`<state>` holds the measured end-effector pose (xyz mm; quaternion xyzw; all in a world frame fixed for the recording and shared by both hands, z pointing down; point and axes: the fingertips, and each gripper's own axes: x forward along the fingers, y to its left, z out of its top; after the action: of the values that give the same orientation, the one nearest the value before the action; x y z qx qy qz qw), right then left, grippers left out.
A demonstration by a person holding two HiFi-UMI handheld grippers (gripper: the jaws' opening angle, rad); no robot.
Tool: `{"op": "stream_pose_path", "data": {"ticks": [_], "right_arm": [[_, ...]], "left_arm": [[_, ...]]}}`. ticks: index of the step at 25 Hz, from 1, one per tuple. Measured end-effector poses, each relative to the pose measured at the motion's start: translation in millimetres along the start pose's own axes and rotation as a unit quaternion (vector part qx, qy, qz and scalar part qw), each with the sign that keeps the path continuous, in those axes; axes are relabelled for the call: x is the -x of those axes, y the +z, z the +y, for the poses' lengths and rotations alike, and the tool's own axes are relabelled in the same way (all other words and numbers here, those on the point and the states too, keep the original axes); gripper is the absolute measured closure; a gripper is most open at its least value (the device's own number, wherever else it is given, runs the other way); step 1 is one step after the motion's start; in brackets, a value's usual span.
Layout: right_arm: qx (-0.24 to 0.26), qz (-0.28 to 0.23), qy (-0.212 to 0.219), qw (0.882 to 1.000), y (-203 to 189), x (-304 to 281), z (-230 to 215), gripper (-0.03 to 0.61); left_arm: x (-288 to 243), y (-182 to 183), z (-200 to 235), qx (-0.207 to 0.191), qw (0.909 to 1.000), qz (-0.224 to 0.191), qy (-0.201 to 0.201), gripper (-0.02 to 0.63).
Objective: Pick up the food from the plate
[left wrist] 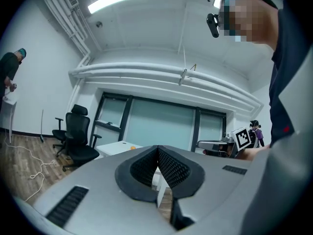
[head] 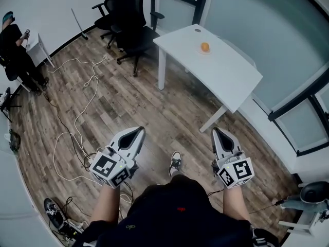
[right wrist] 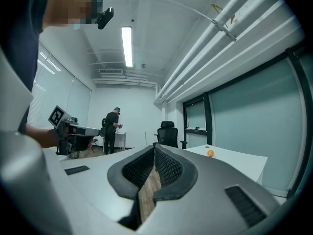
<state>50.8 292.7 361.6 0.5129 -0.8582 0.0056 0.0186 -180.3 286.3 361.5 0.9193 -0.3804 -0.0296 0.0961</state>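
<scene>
An office with a wood floor [head: 154, 107], black chairs [head: 128, 19] by the wall and loose cables [head: 77, 122] lies ahead of me, and a white desk [head: 226, 71] stands well apart from where I stand. The food [head: 205, 47], a small round orange thing, sits on a pale plate [head: 208, 51] that I can barely tell from the desk, toward its far end. My left tongs [head: 134, 134] and right tongs [head: 216, 131] both hang over the floor in front of me, each with its jaws pressed together and nothing between them. I judge the task hardly begun: the step in hand is getting to the desk. To do it well I should step clear of the cables, pick one tongs, and spread its jaws before it reaches the plate. I should then bring it down with a jaw on either side of the food and close slowly, since a round thing like this may roll off if nudged.
</scene>
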Motion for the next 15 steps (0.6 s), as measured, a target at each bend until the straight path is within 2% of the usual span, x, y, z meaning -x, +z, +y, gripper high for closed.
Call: {"op": "stream_pose_path", "data": {"ticks": [3, 7, 10, 15], "right_arm": [[-0.023, -0.008, -0.008, 1.000, 3.6, -30.5, -27.2, 0.554], [-0.016, -0.017, -0.016, 1.000, 7.4, -68.6, -74.0, 0.554], [-0.019, -0.010, -0.023, 1.000, 5.1, -91.3, -113.8, 0.554], [-0.022, -0.003, -0.030, 0.999, 6.3, -139.8, -184.8, 0.554]], "left_arm": [[-27.1, 2.1, 24.8, 0.009, 0.9999, 0.001, 0.007, 0.594], [-83.8, 8.6, 48.4, 0.008, 1.0000, 0.003, -0.002, 0.594], [-134.1, 14.5, 59.0, 0.003, 0.9998, 0.005, -0.019, 0.594], [-214.6, 31.0, 82.8, 0.008, 0.9996, 0.006, -0.025, 0.594]]}}
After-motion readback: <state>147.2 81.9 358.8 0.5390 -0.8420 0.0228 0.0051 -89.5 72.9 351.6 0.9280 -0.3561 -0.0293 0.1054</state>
